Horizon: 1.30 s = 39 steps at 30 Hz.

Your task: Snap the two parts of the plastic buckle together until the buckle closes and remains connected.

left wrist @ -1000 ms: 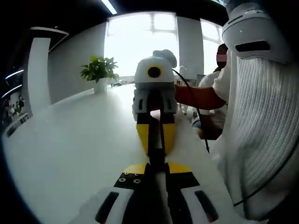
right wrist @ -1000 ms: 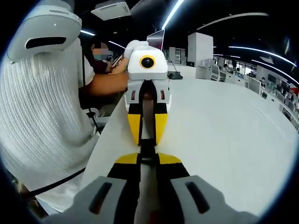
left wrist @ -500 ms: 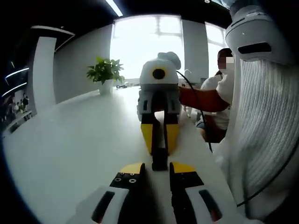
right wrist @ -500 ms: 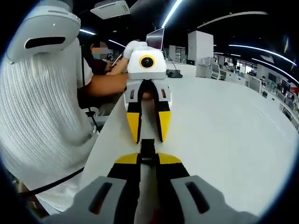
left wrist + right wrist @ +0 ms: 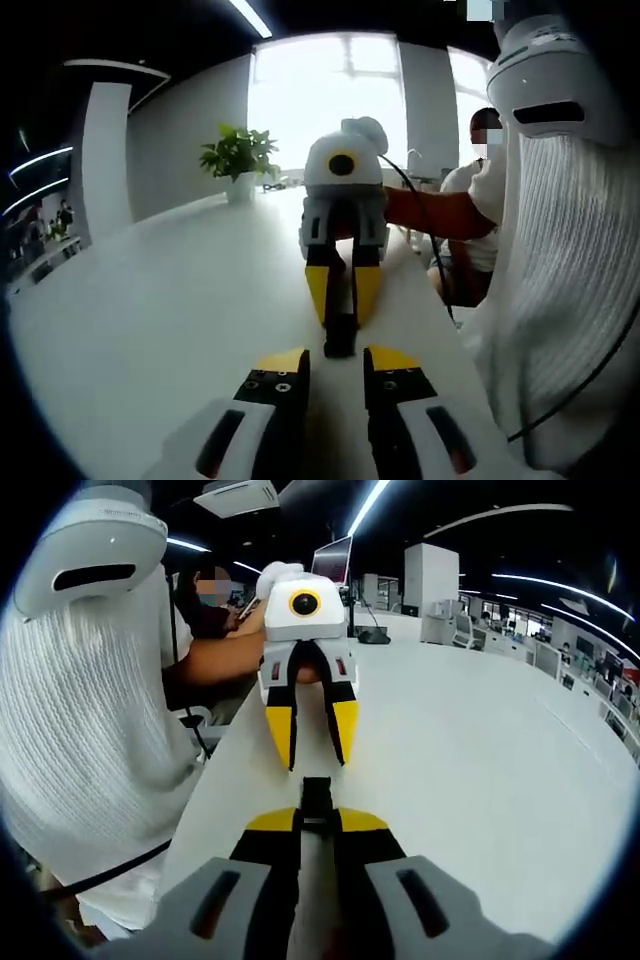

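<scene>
Left hand-held gripper point(image 5: 337, 360): jaws wide, nothing between them, the yellow tips standing 1 on each side just short of the buckle's near end.

Plastic buckle point(image 5: 340, 338): black, slim, held in the air above the desk, pointing from one gripper toward the other. No seam between its 2 parts can be made out, so closure cannot be confirmed by eye.

Right hand-held gripper point(image 5: 315, 822): jaws narrow, clamped on the buckle and carrying it alone.

Step in hand, as judged: verify the latch.
- Hold the right grip steady and level, so the buckle stays in sight of both cameras.
- If the free end sags or separates, bring the left jaws back in line with the buckle's long axis, close on the free half and push straight in. An off-axis push would likely jam the prongs.
- Keep the buckle over the desk, so a dropped part lands in the workspace.

Surface: white desk point(image 5: 150, 330), smooth and matte, running under and to the left of the buckle in the left gripper view.

Room, left gripper view: potted plant point(image 5: 238, 160) far left of the buckle, a bright window point(image 5: 320, 90) behind it, and a white knit sleeve point(image 5: 570, 280) close on the right. A seated person is beyond the buckle.

Room, right gripper view: a monitor point(image 5: 335, 560) behind the buckle, ceiling light strips point(image 5: 375, 505) above, and open-plan desks far to the right.
</scene>
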Motion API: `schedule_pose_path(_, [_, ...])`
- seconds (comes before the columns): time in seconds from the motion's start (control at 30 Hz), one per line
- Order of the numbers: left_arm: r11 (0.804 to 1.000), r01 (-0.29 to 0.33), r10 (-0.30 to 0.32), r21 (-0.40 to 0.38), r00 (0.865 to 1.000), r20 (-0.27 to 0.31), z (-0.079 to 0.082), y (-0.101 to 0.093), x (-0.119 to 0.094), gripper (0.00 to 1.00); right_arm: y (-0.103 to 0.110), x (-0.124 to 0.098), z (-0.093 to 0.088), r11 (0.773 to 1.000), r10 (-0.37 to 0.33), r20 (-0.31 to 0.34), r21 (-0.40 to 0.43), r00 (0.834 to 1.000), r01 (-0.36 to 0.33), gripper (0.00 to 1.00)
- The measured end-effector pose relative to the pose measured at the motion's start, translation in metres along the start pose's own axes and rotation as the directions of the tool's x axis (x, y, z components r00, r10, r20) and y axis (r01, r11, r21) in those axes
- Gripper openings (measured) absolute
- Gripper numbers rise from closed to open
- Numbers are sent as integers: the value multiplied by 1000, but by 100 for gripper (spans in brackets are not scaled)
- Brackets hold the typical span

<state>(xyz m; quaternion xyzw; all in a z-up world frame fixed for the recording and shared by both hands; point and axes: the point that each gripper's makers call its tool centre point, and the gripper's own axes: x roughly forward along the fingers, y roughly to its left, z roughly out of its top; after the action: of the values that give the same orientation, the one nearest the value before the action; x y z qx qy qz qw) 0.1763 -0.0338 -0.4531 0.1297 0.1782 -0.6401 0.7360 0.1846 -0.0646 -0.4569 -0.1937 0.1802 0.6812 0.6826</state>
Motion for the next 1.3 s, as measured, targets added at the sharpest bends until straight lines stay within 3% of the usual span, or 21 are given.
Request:
schedule_pose_path(0.27, [1000,-18,18,-2,1000,5,3,5,-4,21,-12,-1,0,1000,-1,-24,-4,1000,1,12])
schedule_pose_path(0.4, [999,-32,32,-6,999,15,5,10,-9,26,-25,0,0,1000,-6,-49,-5,999,6,12])
schedule_pose_path(0.6, [999,-51,51,-17,998,26,7,15,-12,26,-42,0,1,1000,-7,-69,2,998,7,12])
schedule_pose_path(1.3, [991,-130,130,-39,992,-6,1,28,-18,26,-80,-7,-6,1000,-4,-106,-3,994,4,12])
